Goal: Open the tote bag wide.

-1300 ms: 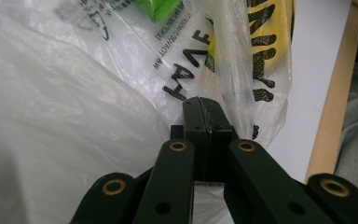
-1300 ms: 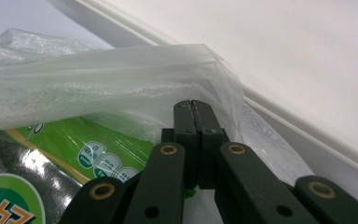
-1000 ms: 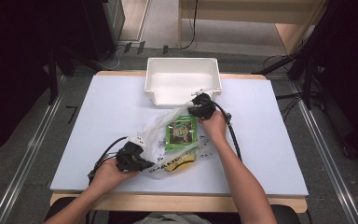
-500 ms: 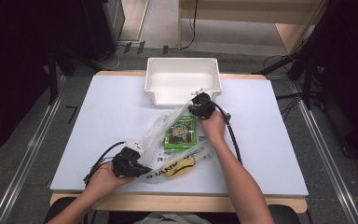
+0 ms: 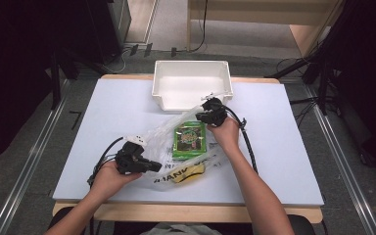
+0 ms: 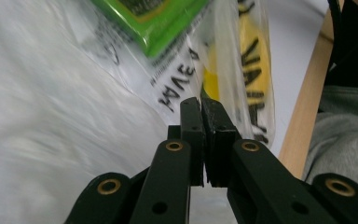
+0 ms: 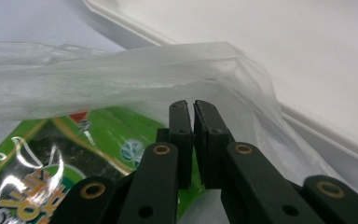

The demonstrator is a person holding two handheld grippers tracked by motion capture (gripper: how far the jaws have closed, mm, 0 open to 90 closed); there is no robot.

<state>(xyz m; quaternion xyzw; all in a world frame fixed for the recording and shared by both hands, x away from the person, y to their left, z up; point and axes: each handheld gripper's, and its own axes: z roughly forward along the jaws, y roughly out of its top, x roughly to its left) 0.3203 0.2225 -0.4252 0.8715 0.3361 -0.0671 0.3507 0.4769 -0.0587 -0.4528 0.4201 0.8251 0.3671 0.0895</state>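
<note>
Plastic bag (image 5: 176,147), lying mid-bench before the white bin (image 5: 191,90) with the green packet (image 5: 190,139) inside, is pinched at opposite edges by the closed left tool (image 5: 152,166) and right tool (image 5: 201,117); keep both grips taut and level.

High view looks down; both gripper views closely share the plastic bag (image 5: 176,142).

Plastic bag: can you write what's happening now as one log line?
left gripper: shut on plastic bag | right gripper: shut on plastic bag | inside: green packet, yellow item
</note>
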